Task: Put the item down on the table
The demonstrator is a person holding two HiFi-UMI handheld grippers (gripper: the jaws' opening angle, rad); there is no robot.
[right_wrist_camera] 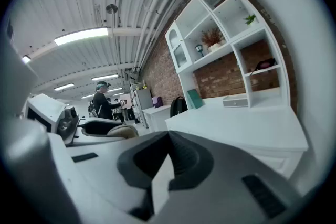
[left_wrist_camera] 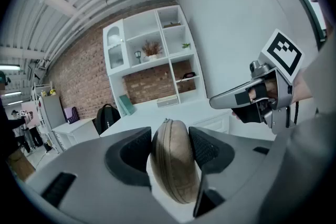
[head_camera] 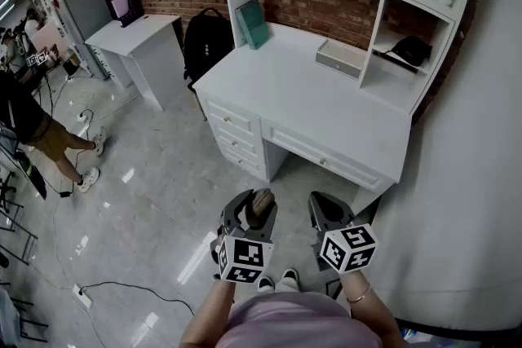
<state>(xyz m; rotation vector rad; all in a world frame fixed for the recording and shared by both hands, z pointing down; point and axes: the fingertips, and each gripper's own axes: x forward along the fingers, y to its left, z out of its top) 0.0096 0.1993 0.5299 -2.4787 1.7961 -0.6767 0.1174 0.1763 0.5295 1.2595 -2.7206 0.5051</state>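
Observation:
A tan oval zip case (head_camera: pixel 262 204) stands upright between the pads of my left gripper (head_camera: pixel 254 213), which is shut on it; it fills the centre of the left gripper view as the case (left_wrist_camera: pixel 173 165). I hold it at waist height over the grey floor, in front of the white desk (head_camera: pixel 310 98) and well short of it. My right gripper (head_camera: pixel 327 218) is beside it on the right, shut with nothing between its jaws. In the right gripper view the gripper (right_wrist_camera: pixel 169 157) has its pads together, and the case (right_wrist_camera: pixel 123 132) shows at the left.
On the desk lie a flat grey-white box (head_camera: pixel 341 58) and a teal book (head_camera: pixel 253 23) leaning on the shelf unit. A black backpack (head_camera: pixel 206 41) sits left of the desk, beside a small white table (head_camera: pixel 139 37). A person (head_camera: pixel 33 126) stands far left.

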